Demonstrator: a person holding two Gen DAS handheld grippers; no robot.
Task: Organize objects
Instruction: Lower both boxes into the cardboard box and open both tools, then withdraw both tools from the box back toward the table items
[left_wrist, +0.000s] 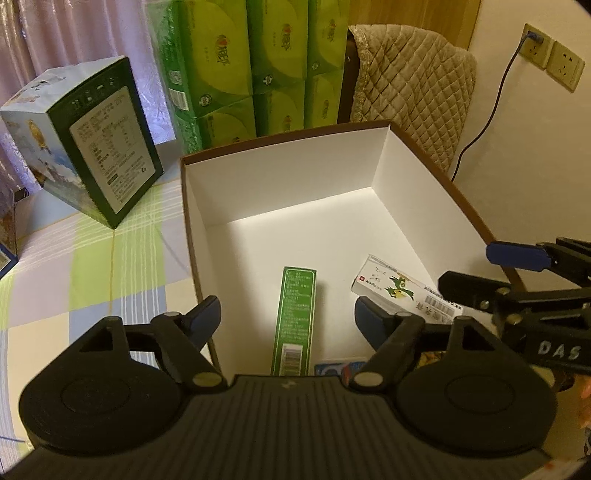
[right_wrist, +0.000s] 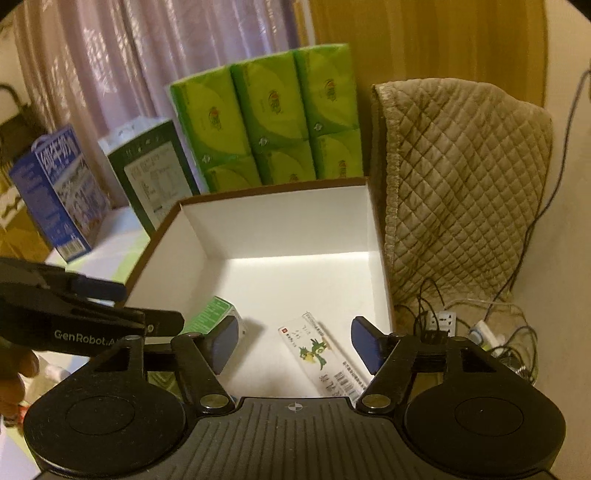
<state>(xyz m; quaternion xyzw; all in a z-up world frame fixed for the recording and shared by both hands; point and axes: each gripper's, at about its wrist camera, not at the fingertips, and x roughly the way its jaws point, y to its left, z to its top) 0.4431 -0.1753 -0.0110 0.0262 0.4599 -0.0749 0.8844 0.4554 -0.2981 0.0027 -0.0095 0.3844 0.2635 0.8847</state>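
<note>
both wrist views close, looking down into white box (left_wrist: 280, 192)

- Open box (left_wrist: 295, 192): white inside, brown rim.
- Slim carton (left_wrist: 294, 317): green, white barcode.
- Second carton (right_wrist: 325, 354): white, green dragon print.
- Tablecloth (left_wrist: 92, 266): green, lilac and white checks.
- Cover (right_wrist: 461, 184): beige, diamond-quilted.
- Tissue packs (right_wrist: 269, 110): lime green.

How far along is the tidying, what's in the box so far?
Done: a green carton and a white medicine box lie inside the open box. In hand: nothing; left gripper and right gripper are open above it. Left: hard to tell; a blue item shows by the near edge.
</note>
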